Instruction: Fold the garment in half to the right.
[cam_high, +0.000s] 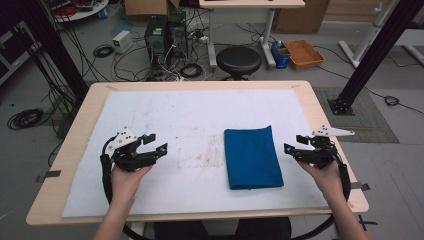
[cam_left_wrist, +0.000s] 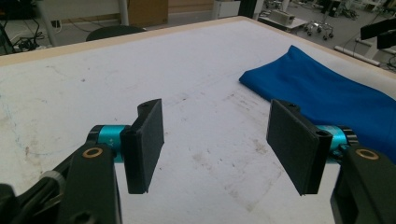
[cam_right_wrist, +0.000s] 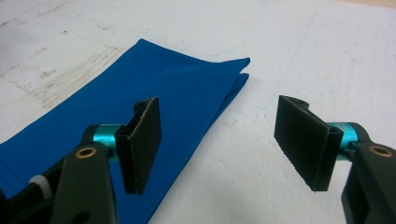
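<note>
A folded blue cloth (cam_high: 252, 157) lies flat on the white mat (cam_high: 190, 115), right of the middle. My left gripper (cam_high: 156, 142) rests at the mat's left side, jaws wide apart and pointing toward the cloth, nothing between them. In the left gripper view the left gripper (cam_left_wrist: 215, 144) frames bare stained mat, with the cloth (cam_left_wrist: 327, 93) off to the right. My right gripper (cam_high: 292, 144) sits just right of the cloth, open and empty. In the right gripper view the right gripper (cam_right_wrist: 217, 140) hovers by the cloth's (cam_right_wrist: 154, 88) folded corner.
The mat covers a wooden table (cam_high: 320, 115). Beyond the far edge stand a black stool (cam_high: 238, 60), computer towers (cam_high: 162, 35) with tangled cables, and an orange bin (cam_high: 304, 53). A black frame post (cam_high: 372, 55) rises at the right.
</note>
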